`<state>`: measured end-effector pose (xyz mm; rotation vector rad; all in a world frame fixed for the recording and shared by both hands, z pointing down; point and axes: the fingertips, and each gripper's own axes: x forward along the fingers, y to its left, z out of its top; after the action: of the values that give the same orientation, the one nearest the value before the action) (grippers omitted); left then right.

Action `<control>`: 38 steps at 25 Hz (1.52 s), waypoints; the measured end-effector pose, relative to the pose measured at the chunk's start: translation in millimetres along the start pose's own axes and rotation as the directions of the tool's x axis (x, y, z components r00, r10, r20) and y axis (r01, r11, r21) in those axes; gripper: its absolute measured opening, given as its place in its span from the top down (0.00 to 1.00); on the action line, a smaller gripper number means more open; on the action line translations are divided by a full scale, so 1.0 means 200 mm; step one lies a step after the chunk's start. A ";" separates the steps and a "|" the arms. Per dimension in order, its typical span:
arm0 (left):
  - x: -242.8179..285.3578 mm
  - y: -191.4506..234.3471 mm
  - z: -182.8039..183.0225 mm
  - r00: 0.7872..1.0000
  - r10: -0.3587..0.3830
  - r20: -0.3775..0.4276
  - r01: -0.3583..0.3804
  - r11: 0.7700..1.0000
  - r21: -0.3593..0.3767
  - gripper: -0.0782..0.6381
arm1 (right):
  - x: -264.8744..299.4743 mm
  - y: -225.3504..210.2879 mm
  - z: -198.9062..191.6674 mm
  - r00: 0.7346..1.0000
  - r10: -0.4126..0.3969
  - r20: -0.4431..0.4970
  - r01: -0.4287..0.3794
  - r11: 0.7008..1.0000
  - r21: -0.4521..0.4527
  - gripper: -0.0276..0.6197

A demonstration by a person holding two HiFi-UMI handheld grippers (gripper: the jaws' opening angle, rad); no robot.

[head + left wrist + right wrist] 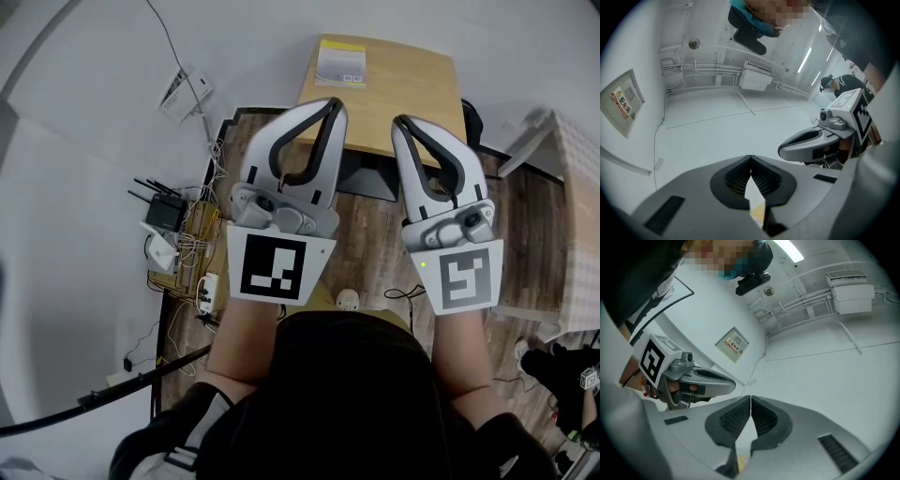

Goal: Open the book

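The book (pixel 339 63), closed, with a yellow and grey cover, lies at the far edge of a small wooden table (pixel 412 94) in the head view. Both grippers hang in the air on the near side of that table, side by side, well short of the book. My left gripper (pixel 334 106) is shut with nothing between its pads (pixel 740 176). My right gripper (pixel 404 123) is shut too, its ribbed pads (pixel 761 418) touching at the tips and holding nothing. Both gripper views look up at white walls, so neither shows the book.
A router (pixel 167 214) with a tangle of cables and a power strip (pixel 206 292) sit on the floor at the left. A dark chair seat (pixel 367 175) is under the table's near edge. A pale table (pixel 579 211) stands at the right. A leaflet (pixel 178 90) lies on the floor.
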<state>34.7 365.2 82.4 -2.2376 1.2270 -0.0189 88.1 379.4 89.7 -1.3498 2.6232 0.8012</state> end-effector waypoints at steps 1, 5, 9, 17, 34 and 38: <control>0.00 0.00 0.00 1.000 0.000 -0.001 0.000 1.000 0.004 0.88 | 0.00 0.00 0.00 1.000 0.000 -0.001 0.000 1.000 -0.002 0.91; -0.01 0.02 0.01 1.000 0.010 -0.003 -0.010 1.000 0.011 0.88 | 0.00 -0.01 0.01 1.000 -0.001 0.001 0.001 1.000 -0.001 0.91; -0.03 0.02 0.00 1.000 0.011 -0.018 -0.011 1.000 0.027 0.88 | -0.01 -0.01 0.01 1.000 -0.006 0.013 0.005 1.000 0.009 0.91; -0.05 0.07 -0.06 0.999 0.037 -0.037 -0.035 0.998 0.048 0.88 | -0.01 -0.02 -0.05 1.000 -0.016 0.008 0.015 0.999 0.028 0.91; 0.29 0.43 -0.45 0.998 0.049 -0.047 -0.047 0.998 0.041 0.88 | 0.48 -0.15 -0.36 1.000 -0.023 0.000 0.023 0.999 0.040 0.91; 0.43 0.53 -0.55 0.999 0.034 -0.041 -0.033 0.999 0.024 0.88 | 0.65 -0.20 -0.43 1.000 -0.025 -0.009 0.026 0.999 0.044 0.91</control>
<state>-28.1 201.9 98.3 -2.2065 1.2803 -0.0663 54.0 223.2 108.7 -1.3758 2.6083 0.7313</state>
